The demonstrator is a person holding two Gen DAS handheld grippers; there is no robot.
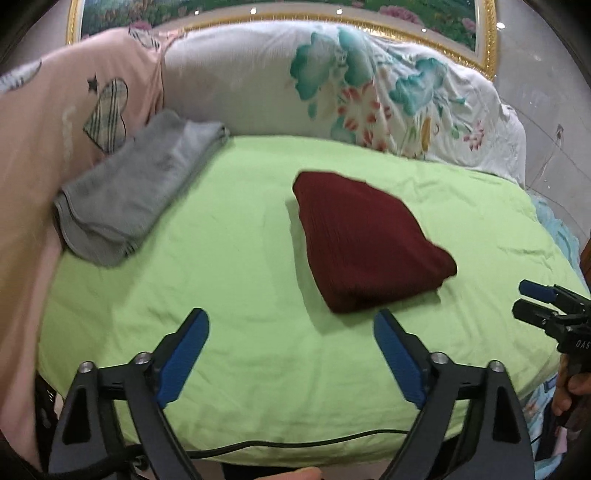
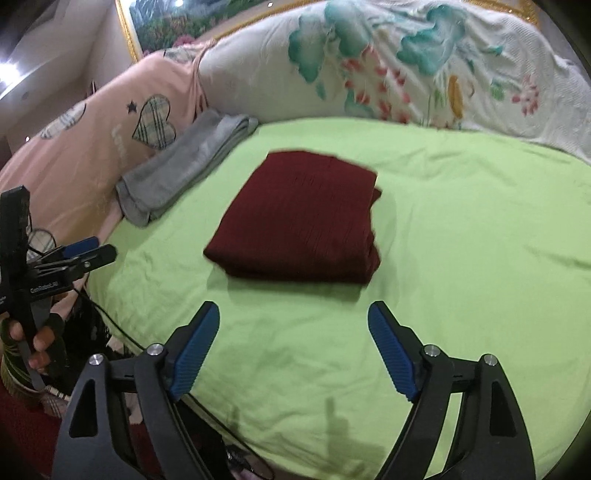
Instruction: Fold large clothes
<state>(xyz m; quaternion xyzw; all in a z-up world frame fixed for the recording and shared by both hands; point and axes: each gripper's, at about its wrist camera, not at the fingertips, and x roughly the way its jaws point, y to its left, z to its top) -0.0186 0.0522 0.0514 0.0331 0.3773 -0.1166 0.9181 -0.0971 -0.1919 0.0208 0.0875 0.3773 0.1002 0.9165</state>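
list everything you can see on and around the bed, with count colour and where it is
folded garment: 1, dark red, middle of the sheet
folded garment: 1, grey, far left of the sheet, against the pink bedding
sheet: 1, light green, covering the bed
bedding: 1, pink with heart patches, left side
quilt: 1, white with teal and red flowers, far end
picture frame: 1, gold, wall behind
cable: 1, black, near edge
left hand-held gripper: 1, black with blue pads, open, empty
right hand-held gripper: 1, same, open, empty

Green-sheeted bed (image 1: 258, 369), gilt-framed painting (image 1: 406, 14)
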